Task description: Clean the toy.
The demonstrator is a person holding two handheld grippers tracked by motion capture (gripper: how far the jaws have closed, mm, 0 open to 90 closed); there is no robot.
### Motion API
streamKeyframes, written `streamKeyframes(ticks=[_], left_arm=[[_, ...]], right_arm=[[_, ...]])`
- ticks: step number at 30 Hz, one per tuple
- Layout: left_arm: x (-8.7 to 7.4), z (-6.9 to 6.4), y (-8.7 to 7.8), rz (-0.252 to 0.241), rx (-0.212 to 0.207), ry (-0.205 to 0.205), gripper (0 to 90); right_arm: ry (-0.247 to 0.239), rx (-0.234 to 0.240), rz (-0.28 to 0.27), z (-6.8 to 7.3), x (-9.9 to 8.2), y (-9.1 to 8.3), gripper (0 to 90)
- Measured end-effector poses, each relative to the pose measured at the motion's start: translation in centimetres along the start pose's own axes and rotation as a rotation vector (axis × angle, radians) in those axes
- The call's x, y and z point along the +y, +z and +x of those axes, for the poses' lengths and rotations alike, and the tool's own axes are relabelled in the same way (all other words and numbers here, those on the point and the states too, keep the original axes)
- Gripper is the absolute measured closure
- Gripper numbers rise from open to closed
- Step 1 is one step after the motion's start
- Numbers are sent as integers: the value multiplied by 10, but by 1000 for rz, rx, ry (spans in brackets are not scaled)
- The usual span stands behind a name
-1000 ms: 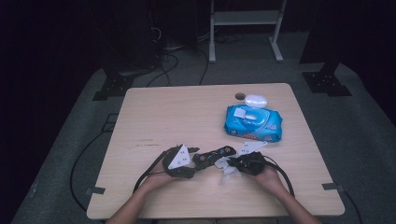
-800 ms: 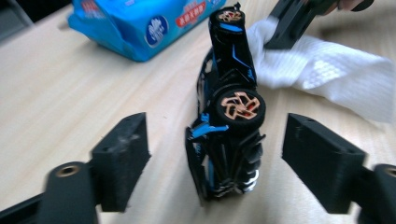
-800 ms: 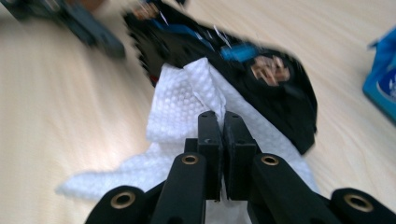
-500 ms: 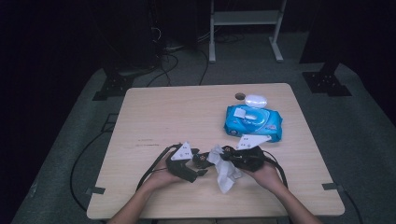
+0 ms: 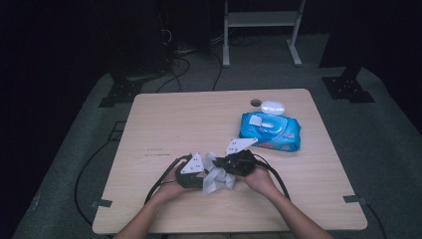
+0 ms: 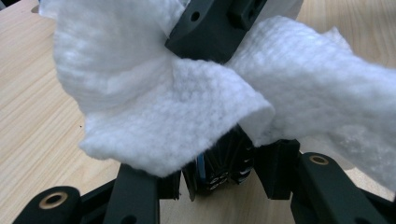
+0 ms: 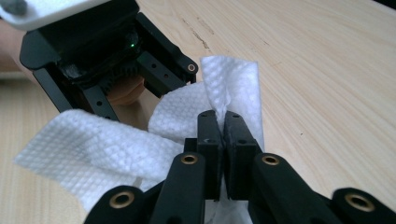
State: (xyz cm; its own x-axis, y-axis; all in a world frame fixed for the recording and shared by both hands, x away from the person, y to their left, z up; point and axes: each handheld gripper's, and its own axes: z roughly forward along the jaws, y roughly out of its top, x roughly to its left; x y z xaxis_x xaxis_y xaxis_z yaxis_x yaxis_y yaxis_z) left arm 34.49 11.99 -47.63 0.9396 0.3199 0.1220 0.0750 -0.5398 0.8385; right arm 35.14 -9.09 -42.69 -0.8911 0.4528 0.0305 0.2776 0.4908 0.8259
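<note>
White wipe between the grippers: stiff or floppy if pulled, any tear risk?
Likely floppy: the wipe drapes and folds over the left gripper. Probably light, since a loose flap stands up above the right gripper, whose jaws pinch it shut. Tearing seems possible if both pull apart; it looks thin and textured.

White wipe, black grippers, pale wood table

The crumpled white wet wipe [image 5: 217, 179] carries a fine embossed diamond-grid pattern, plain in the right gripper view [image 7: 93, 144]. The left gripper [image 5: 195, 175] and the right gripper [image 5: 225, 164] are matt black, each with a light grey three-cornered plate on top and brass-coloured rivets at the jaw joints; a small green light glows inside the left one's body. The rectangular wooden table [image 5: 189, 124] is pale beige with faint straight grain. The soft bright-blue wipe pack [image 5: 278, 134] has a white flap and a red strip along its near edge. A small glossy white oval case [image 5: 272, 106] sits by it. The floor carpet [image 5: 388, 149] is dull grey-green.
</note>
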Motion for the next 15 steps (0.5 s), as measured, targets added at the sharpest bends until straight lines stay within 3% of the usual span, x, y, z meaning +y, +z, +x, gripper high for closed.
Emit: streamKeyframes(ticks=[4, 10, 13, 15], left_arm=[[0, 0, -1, 0, -2, 0, 565], [1, 0, -1, -4, -6, -3, 568], [0, 0, 0, -6, -5, -8, 569], [0, 0, 0, -5, -5, -7, 570]], right_arm=[[9, -14, -10, -3, 0, -10, 722], [-24, -87, -63, -2, -3, -32, 606], [-65, -63, -78, 4, -6, -34, 592], [-98, -47, -60, 10, -8, -29, 598]])
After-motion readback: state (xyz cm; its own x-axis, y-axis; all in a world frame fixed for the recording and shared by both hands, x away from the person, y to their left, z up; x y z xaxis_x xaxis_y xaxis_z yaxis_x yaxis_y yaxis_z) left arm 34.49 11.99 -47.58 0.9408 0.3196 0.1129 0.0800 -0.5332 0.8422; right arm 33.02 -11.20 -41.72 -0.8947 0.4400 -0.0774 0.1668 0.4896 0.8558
